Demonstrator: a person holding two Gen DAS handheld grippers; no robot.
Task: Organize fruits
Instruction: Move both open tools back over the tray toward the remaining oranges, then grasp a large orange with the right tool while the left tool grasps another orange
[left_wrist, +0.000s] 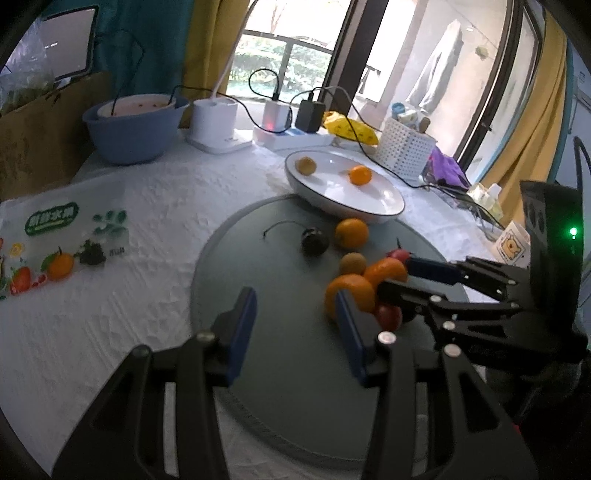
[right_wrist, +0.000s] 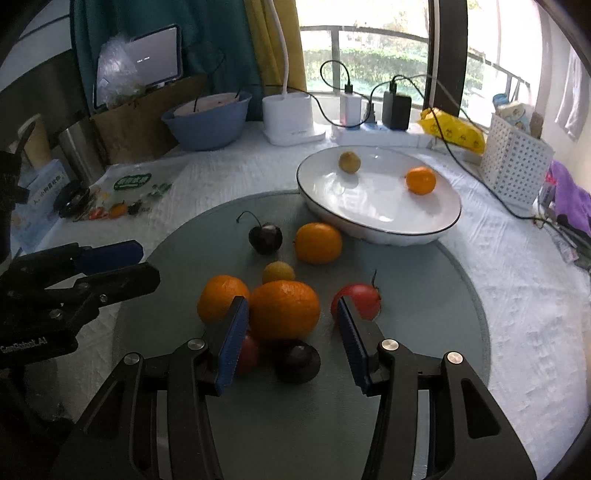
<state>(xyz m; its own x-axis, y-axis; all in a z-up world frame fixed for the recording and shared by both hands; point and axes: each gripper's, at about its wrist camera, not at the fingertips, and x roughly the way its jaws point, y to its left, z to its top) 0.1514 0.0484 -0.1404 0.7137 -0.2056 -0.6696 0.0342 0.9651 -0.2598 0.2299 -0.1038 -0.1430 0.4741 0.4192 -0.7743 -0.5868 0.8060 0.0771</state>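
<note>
Several fruits lie on a round grey mat (right_wrist: 424, 295): oranges, dark cherries, red fruits and a small yellow fruit (right_wrist: 277, 272). My right gripper (right_wrist: 291, 334) is open with its jaws around the big orange (right_wrist: 284, 308), just above it; a dark cherry (right_wrist: 297, 361) lies below. In the left wrist view it (left_wrist: 400, 275) reaches into the fruit pile. My left gripper (left_wrist: 295, 328) is open and empty over the mat, left of an orange (left_wrist: 349, 295). A white plate (right_wrist: 369, 206) behind the mat holds a small orange (right_wrist: 420, 180) and a yellow-brown fruit (right_wrist: 349, 161).
Behind the plate stand a blue bowl (right_wrist: 207, 122), a white lamp base (right_wrist: 288, 118), chargers on a power strip (right_wrist: 376, 129), a yellow packet (right_wrist: 452, 129) and a white perforated basket (right_wrist: 517, 158). A printed fruit bag (left_wrist: 55, 240) lies on the white cloth at left.
</note>
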